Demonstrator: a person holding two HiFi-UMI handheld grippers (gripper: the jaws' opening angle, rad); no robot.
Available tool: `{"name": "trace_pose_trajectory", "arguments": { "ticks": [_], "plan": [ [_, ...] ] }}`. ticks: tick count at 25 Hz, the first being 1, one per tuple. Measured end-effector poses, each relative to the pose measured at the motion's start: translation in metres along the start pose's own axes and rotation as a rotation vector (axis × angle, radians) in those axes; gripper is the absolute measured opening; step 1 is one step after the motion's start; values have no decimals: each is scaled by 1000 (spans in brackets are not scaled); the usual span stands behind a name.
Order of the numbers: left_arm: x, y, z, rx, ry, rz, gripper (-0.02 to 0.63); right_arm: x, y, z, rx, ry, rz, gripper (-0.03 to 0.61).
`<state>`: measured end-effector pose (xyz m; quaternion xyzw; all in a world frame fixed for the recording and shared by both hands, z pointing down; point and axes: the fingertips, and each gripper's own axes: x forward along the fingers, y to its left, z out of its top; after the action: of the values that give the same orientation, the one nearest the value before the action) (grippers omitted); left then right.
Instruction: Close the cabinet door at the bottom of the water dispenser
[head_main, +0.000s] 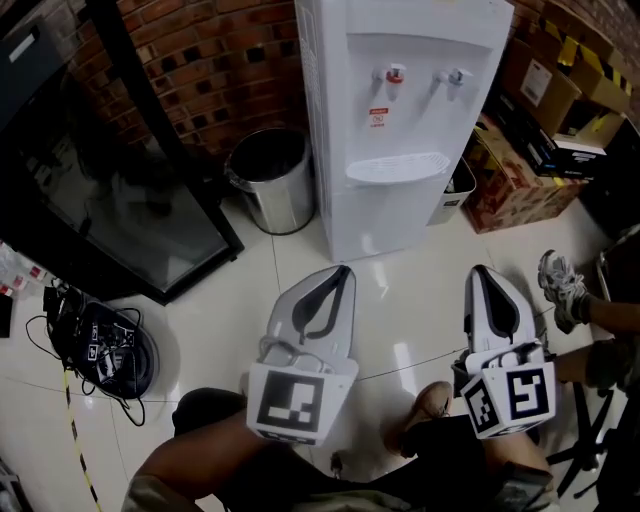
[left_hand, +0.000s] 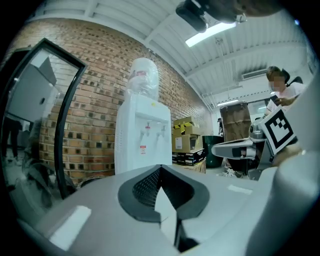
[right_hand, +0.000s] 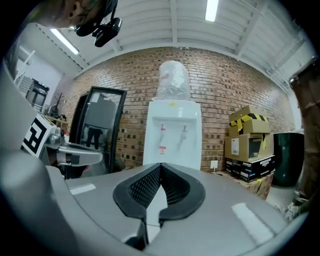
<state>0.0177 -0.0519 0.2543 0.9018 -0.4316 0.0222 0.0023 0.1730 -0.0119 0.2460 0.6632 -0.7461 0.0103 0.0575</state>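
One water dispenser (head_main: 400, 130), two taps (head_main: 396, 74); left gripper (head_main: 342, 270) and right gripper (head_main: 480, 271) both closed, empty

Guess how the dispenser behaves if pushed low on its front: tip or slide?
Probably top-heavy: a bottle sits on the tall, narrow dispenser, fill level unclear. A low push seems unlikely to tip it. It might slide slightly on the glossy floor.
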Motion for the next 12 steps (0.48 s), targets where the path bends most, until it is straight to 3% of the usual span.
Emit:
{"name": "trace_pose_trajectory", "arguments": {
  "ticks": [5, 8, 12],
  "plan": [
    [-35, 2, -16, 112, 40, 47, 0, -15, 34, -20, -21, 46, 72, 0],
    [-44, 5, -31, 94, 72, 65, 0, -20, 62, -28, -33, 63, 142, 0],
    [-52, 4, -32, 80, 50, 67, 0, -24, 89, -33, -40, 78, 210, 0]
  ]
}}
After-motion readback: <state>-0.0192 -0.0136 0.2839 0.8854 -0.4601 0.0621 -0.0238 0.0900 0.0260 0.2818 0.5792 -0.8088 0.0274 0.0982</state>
